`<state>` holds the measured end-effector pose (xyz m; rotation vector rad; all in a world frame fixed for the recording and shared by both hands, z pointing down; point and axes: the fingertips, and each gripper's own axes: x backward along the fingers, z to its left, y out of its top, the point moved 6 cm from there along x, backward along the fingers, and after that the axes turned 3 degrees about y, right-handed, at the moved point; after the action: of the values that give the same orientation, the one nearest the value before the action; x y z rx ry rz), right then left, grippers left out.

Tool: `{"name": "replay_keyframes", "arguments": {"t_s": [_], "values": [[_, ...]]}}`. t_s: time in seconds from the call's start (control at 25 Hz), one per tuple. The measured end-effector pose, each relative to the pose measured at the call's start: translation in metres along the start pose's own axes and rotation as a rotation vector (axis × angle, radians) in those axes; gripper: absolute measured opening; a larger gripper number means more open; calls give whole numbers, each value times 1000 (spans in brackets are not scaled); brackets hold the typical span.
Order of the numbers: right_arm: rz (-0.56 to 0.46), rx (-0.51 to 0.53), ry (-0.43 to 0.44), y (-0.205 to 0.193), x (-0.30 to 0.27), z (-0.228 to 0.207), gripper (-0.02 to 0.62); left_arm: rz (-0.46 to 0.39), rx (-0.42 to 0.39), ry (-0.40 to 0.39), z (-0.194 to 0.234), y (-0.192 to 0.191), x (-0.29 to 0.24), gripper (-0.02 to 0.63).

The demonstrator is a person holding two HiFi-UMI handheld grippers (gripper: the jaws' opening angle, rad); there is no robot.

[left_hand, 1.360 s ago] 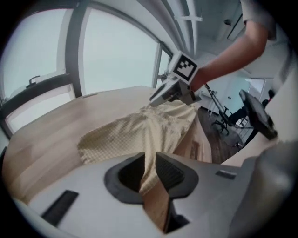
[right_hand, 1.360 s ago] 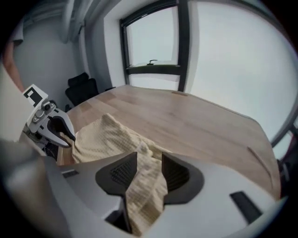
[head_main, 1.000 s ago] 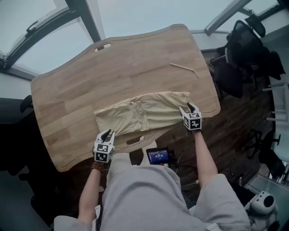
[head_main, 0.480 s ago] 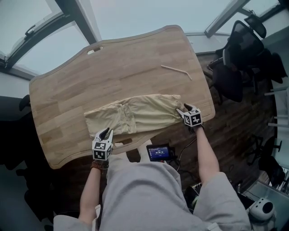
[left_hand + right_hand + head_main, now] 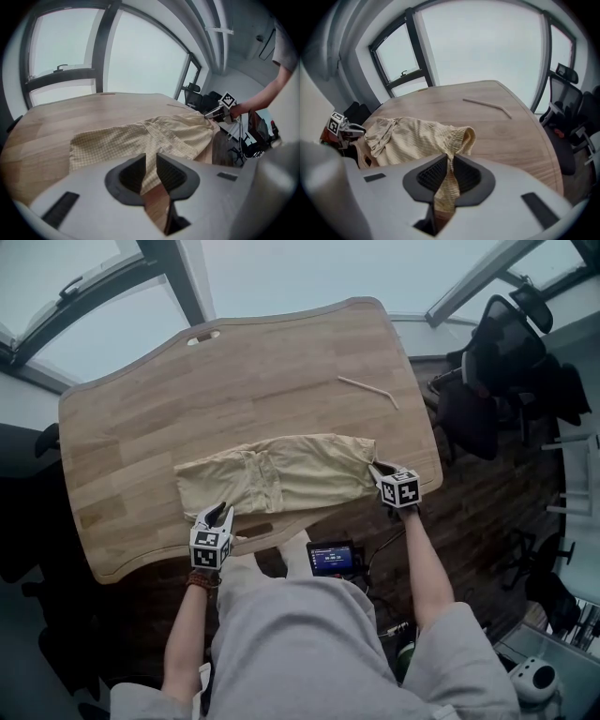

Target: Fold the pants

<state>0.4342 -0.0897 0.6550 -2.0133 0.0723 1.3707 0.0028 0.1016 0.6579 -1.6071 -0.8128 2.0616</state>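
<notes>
Beige pants lie flat, lengthwise left to right, near the front edge of the wooden table. My left gripper sits at their near left edge, and the left gripper view shows the cloth's edge caught between its narrow jaws. At the pants' right end my right gripper has its jaws closing on a bunched strip of fabric, which runs down between the pads. Each gripper shows in the other's view: the right gripper and the left gripper.
A thin bent stick lies on the table's far right part. A small lit screen sits below the front edge by the person's lap. Dark office chairs stand to the right of the table.
The right gripper, open beside the pants' right end before, has shifted in and shut on the fabric there. The left gripper stays at the near edge with the same jaw gap.
</notes>
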Motion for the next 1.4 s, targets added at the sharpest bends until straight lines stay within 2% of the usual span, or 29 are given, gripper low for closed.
{"name": "replay_keyframes", "arguments": {"t_s": [0.2, 0.36, 0.44, 0.48, 0.56, 0.68, 0.88, 1.12, 1.2, 1.24, 1.36, 1.4], "values": [[-20, 31, -22, 16, 21, 25, 31, -32, 16, -21, 18, 0, 8, 74], [46, 145, -227, 9, 18, 21, 35, -16, -8, -57, 33, -8, 29, 74], [58, 130, -311, 7, 15, 7, 34, -5, -48, -68, 40, -9, 37, 74], [63, 98, -325, 6, 12, 1, 40, 1, -69, -68, 44, -10, 41, 74], [85, 27, -285, 0, 4, -4, 189, 14, -85, -54, 50, -16, 47, 74], [109, 0, -175, -11, -5, -2, 222, 24, -54, -26, 48, -23, 52, 74], [125, 58, -127, -14, -19, -17, 279, 13, -22, -6, 29, -23, 41, 74], [162, -20, -52, -20, -30, -25, 276, 2, 20, 20, 11, -21, 30, 74], [183, -6, -54, -20, -32, -23, 216, -1, 29, 24, 10, -20, 27, 74], [190, -9, -58, -20, -34, -23, 213, 0, 27, 23, 10, -20, 26, 74], [186, -18, -81, -14, -31, -19, 150, -1, 11, 15, 10, -17, 25, 74], [175, -5, -94, -8, -28, -15, 92, -4, 9, 13, 12, -14, 26, 74]]}}
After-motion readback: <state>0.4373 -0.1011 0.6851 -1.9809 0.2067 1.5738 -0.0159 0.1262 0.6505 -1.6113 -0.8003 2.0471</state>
